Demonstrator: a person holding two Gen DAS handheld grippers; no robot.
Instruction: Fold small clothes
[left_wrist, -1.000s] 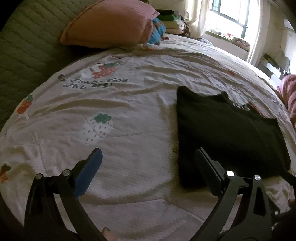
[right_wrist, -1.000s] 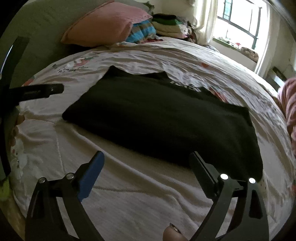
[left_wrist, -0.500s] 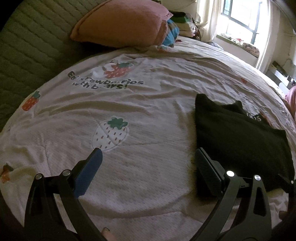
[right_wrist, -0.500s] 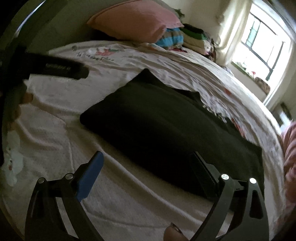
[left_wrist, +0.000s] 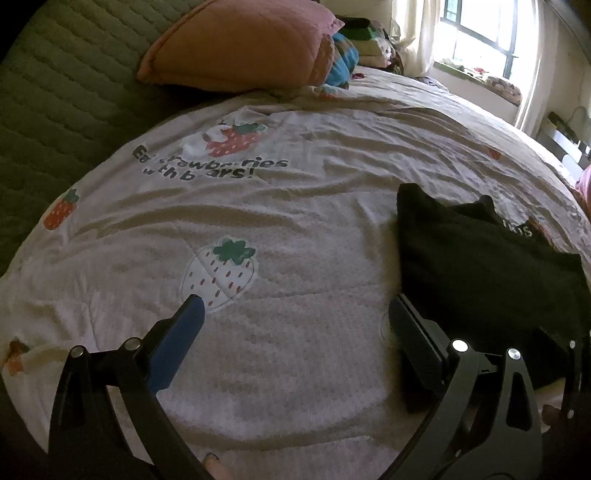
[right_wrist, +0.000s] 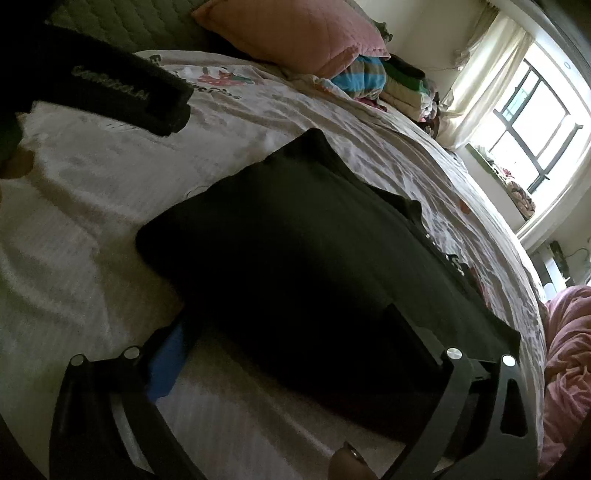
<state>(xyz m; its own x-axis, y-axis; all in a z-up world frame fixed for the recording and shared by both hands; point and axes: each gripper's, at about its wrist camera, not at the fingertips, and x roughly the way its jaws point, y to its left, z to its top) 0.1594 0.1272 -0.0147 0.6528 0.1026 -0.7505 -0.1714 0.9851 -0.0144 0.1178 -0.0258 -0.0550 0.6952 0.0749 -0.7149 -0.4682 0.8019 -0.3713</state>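
A folded black garment (right_wrist: 295, 254) lies flat on the white strawberry-print bedspread (left_wrist: 258, 221). In the left wrist view the garment (left_wrist: 480, 266) lies to the right, beside the right finger. My left gripper (left_wrist: 295, 314) is open and empty, low over bare bedspread left of the garment. My right gripper (right_wrist: 291, 325) is open and hangs close over the garment's near edge, its fingers at either side of that edge. The left gripper's body (right_wrist: 110, 92) shows at the upper left of the right wrist view.
A pink pillow (left_wrist: 243, 44) leans on the green quilted headboard (left_wrist: 55, 92). A stack of folded clothes (right_wrist: 391, 85) sits behind it. A pink blanket (right_wrist: 569, 350) lies at the bed's right edge. A window (right_wrist: 532, 110) is at the far right.
My right gripper has dropped and tilted closer to the garment's near edge. My left gripper has shifted left and away, so the garment sits further right in its view.
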